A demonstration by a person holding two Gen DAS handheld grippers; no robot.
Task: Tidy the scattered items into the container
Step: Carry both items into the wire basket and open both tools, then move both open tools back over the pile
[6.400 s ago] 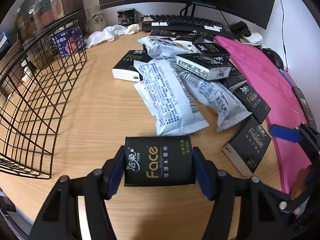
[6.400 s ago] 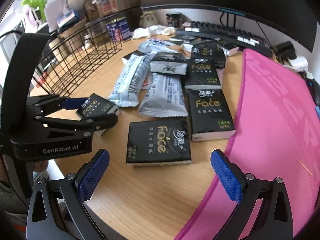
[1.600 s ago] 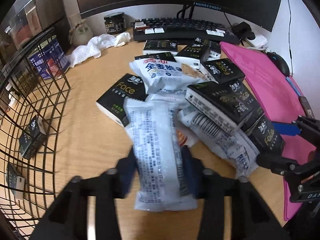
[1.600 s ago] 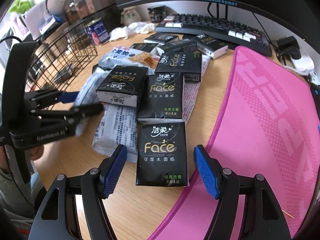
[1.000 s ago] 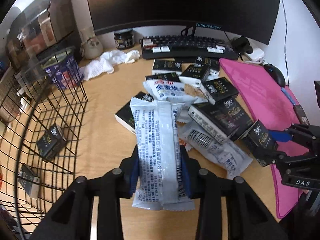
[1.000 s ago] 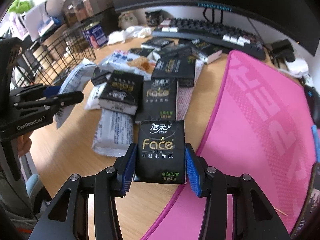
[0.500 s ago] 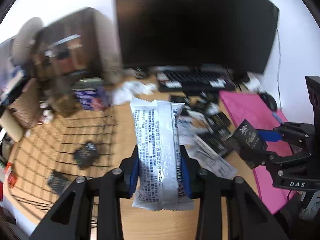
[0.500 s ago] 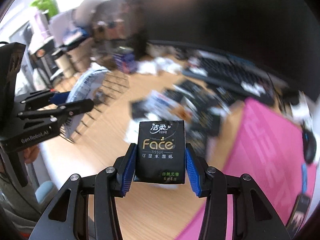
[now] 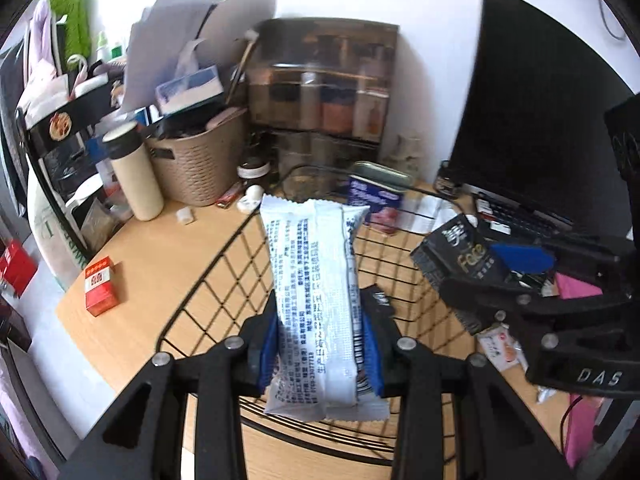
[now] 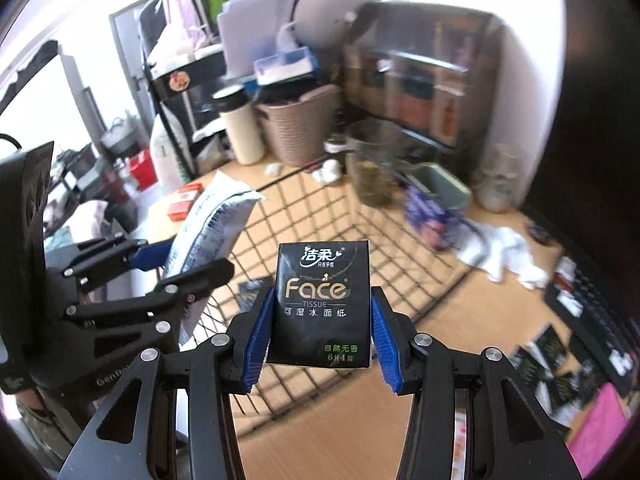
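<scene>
Left gripper (image 9: 320, 350) clamped on the white snack pack (image 9: 318, 300), right gripper (image 10: 322, 340) clamped on a black Face tissue pack (image 10: 322, 304). A second ago both were low over the pile on the desk; now I've got them lifted and swung over the wire basket (image 9: 224, 268), which fills the centre of both views. Leftover packs (image 10: 560, 368) sit at 4 o'clock in the right view. Next I'd release both.
</scene>
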